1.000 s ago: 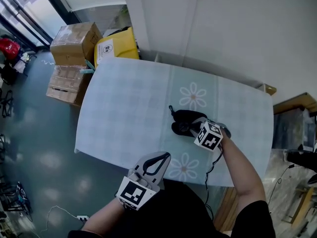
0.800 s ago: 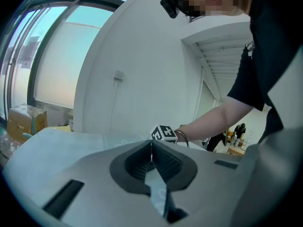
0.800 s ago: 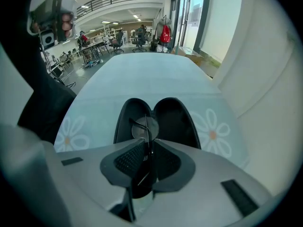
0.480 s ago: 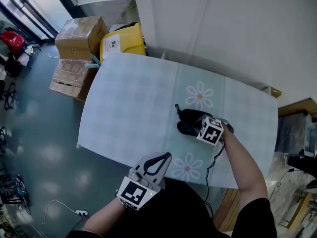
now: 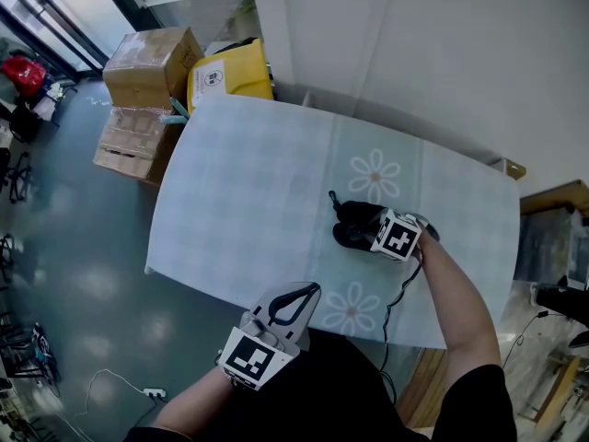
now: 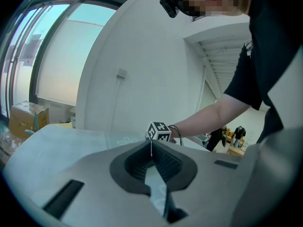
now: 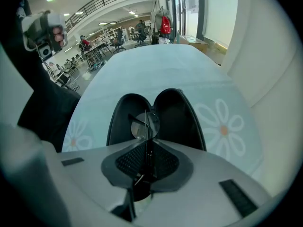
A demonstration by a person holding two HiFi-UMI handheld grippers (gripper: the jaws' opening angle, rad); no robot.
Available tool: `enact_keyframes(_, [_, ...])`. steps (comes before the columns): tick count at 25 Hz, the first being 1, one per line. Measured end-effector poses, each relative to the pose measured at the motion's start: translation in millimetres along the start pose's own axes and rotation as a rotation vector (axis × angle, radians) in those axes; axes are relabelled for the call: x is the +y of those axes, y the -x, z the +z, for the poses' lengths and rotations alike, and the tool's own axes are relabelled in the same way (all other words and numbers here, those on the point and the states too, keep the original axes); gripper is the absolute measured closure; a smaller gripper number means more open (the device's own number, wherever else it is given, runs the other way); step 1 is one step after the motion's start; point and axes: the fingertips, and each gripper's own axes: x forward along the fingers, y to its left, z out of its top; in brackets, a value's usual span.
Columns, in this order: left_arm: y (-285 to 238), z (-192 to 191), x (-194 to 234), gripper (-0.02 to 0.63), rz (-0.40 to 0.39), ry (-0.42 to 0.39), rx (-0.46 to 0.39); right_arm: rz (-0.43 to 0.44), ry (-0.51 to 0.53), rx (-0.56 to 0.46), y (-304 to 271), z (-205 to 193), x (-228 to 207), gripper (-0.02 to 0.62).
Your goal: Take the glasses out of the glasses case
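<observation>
The black glasses case point(image 5: 352, 225) lies open on the pale checked table point(image 5: 248, 182), right of centre. In the right gripper view its two halves point(image 7: 177, 112) spread apart just beyond the jaws. A round lens of the glasses point(image 7: 142, 126) shows over the left half. My right gripper point(image 7: 147, 141) is shut on the thin frame of the glasses; in the head view it point(image 5: 375, 234) sits at the case's near right side. My left gripper point(image 5: 304, 290) hangs off the table's near edge by the person's body, shut with nothing in it point(image 6: 151, 143).
Cardboard boxes point(image 5: 147, 63) and a yellow bin point(image 5: 230, 72) stand on the floor beyond the table's far left corner. A white wall runs along the far side. Daisy prints point(image 5: 375, 175) mark the cloth. The right gripper's marker cube point(image 6: 159, 132) shows in the left gripper view.
The head view has shifted a little. The right gripper stays at the open case, nudged slightly to the right. The left gripper has not moved.
</observation>
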Motion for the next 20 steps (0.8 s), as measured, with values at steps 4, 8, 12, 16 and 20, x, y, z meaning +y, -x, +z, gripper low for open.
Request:
enact_keyframes(4, [-0.6, 0.7, -0.4, 0.575, -0.003, -0.006, 0.001, -0.042, 0.03, 0.004, -0.1, -1.8, -0.1, 0.543])
enact_keyframes(8, [1.3, 2.1, 0.6, 0.575, -0.002, -0.009, -0.002, -0.099, 0.043, -0.012, 0.0, -1.4, -0.3, 0.549])
enact_keyframes(12, [4.5, 3.9, 2.0, 0.575, -0.001, -0.011, -0.007, -0.133, 0.029, -0.031, 0.9, -1.1, 0.0, 0.563])
enact_keyframes(16, [8.1, 4.7, 2.4, 0.575, -0.002, -0.014, -0.002, -0.152, 0.027, -0.033, 1.6, -0.5, 0.9, 0.568])
enact_keyframes(20, [12.6, 5.9, 3.0, 0.575, -0.008, -0.028, -0.004, -0.169, 0.024, -0.035, 3.3, -0.7, 2.3, 0.569])
